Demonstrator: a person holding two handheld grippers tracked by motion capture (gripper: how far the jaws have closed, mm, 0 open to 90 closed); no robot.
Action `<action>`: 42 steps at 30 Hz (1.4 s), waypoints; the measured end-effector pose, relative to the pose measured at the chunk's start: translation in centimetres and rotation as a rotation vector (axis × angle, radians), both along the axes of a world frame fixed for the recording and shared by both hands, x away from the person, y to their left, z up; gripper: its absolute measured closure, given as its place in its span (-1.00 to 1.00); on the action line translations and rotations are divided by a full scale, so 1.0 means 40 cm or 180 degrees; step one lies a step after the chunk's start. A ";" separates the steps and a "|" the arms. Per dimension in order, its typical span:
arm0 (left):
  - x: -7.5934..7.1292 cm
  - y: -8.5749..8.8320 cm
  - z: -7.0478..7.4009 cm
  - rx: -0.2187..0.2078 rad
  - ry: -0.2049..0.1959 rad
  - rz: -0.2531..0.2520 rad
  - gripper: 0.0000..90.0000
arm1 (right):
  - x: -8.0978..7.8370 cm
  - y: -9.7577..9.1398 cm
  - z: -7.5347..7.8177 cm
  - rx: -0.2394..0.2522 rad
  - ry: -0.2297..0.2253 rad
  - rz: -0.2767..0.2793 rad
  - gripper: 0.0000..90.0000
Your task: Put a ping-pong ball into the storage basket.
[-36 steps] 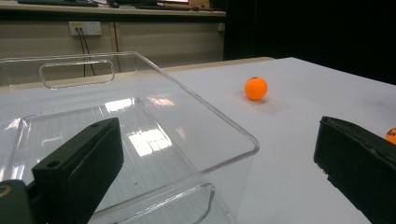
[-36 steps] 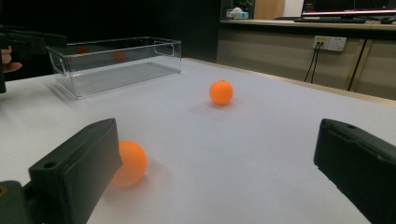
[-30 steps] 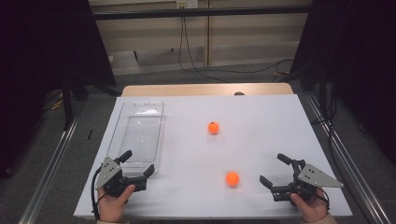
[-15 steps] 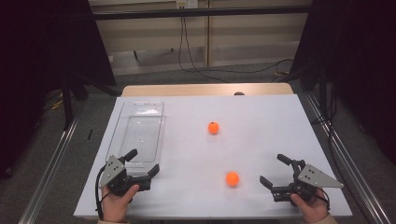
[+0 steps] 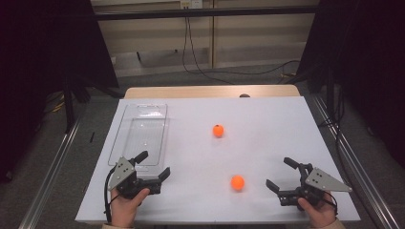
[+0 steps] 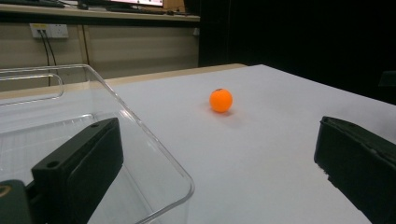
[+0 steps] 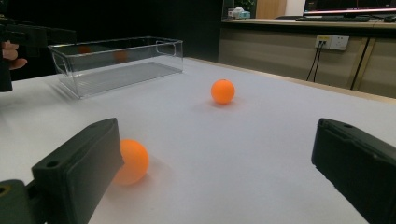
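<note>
High view: we held both grippers wide apart, gripping nothing.
Our clear bin lay along the table's left edge; left gripper by its near end, right gripper beside the near orange ball; far ball mid-table.

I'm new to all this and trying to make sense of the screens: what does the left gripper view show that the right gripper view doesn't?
Left gripper view alone: the clear tray's rounded near corner seen close up, just past its own left jaw, with that gripper open.

Right gripper view alone: a second orange ball, the near ball, beside its left jaw, the whole tray standing far off, and the person's other hand at the left edge.

Both: the far orange ball, the white table, wide-open black jaws, and wall sockets behind.
</note>
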State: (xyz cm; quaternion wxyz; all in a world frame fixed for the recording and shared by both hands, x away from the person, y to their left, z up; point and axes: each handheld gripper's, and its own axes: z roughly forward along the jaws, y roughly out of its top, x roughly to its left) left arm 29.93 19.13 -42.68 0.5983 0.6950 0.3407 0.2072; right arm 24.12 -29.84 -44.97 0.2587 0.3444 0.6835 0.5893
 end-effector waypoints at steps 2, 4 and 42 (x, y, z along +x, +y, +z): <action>0.001 -0.005 0.001 0.0010 -0.0002 -0.0020 -0.97 | 0.000 0.001 0.000 -0.0010 0.0004 0.0003 -0.97; 0.001 -0.008 0.001 0.0003 -0.0004 -0.0018 -0.97 | 0.000 0.001 0.000 -0.0011 0.0005 0.0008 -0.97; 0.006 -0.112 0.011 0.0065 0.0054 -0.0334 -0.97 | 0.001 0.001 0.000 0.0000 0.0012 0.0026 -0.97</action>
